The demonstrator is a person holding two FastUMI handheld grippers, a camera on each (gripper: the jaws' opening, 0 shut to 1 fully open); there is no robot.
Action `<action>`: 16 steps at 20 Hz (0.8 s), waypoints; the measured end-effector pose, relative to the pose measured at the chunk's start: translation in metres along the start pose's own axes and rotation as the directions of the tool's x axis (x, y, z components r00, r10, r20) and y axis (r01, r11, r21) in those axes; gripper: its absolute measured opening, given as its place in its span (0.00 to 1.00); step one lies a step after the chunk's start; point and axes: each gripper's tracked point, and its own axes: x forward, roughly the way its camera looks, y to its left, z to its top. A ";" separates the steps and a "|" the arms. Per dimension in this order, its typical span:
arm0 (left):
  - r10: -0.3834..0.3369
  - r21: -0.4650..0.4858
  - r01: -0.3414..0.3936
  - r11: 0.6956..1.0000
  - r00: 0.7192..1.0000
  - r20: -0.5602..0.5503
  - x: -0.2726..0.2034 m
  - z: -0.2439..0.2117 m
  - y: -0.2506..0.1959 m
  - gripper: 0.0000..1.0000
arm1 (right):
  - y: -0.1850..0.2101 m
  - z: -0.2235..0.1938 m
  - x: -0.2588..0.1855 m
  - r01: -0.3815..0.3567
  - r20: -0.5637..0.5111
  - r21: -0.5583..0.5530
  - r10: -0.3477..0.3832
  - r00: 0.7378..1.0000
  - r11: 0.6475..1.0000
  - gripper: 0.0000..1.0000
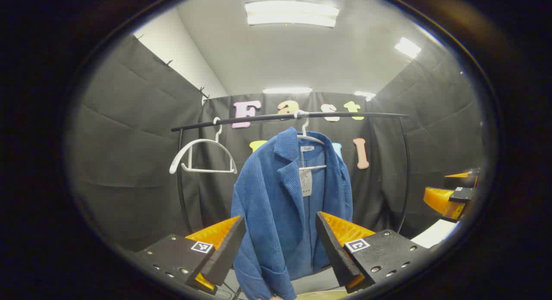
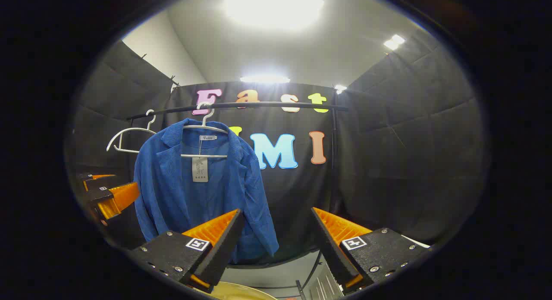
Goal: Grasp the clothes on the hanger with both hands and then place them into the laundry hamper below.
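Black clothes rail (image 1: 284, 117) spans the booth; blue corduroy jacket (image 1: 280, 196) hangs from it on a white hanger (image 1: 311, 140), paper tag (image 1: 305, 182) at the collar, nothing touching it. Empty white hanger (image 1: 202, 155) sits on the rail off to one side. Left hand-held gripper (image 1: 280, 244) faces the jacket, fingers spread apart, holding nothing. Right hand-held gripper (image 2: 276, 239) likewise wide apart, jacket beside its line of sight. Pale rounded rim (image 2: 241, 291) at bottom edge, cannot tell if hamper.
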 end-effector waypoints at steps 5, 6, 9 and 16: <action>0.002 0.002 -0.002 1.000 1.000 -0.023 -0.002 -0.009 -0.003 1.00 | 0.002 -0.005 0.000 -0.011 -0.012 0.008 0.011 1.000 1.000 0.95; 0.004 -0.001 -0.004 1.000 1.000 -0.028 -0.002 -0.010 -0.003 1.00 | 0.002 -0.004 0.000 -0.012 -0.010 0.007 0.012 1.000 1.000 0.95; 0.014 -0.006 -0.015 1.000 0.999 -0.041 -0.004 -0.013 -0.002 1.00 | 0.001 -0.005 -0.002 -0.014 -0.009 0.014 0.014 1.000 1.000 0.95; 0.020 -0.019 -0.022 1.000 0.998 -0.061 -0.011 -0.018 -0.005 1.00 | -0.004 -0.011 -0.006 -0.018 -0.029 0.026 0.019 0.999 0.999 0.95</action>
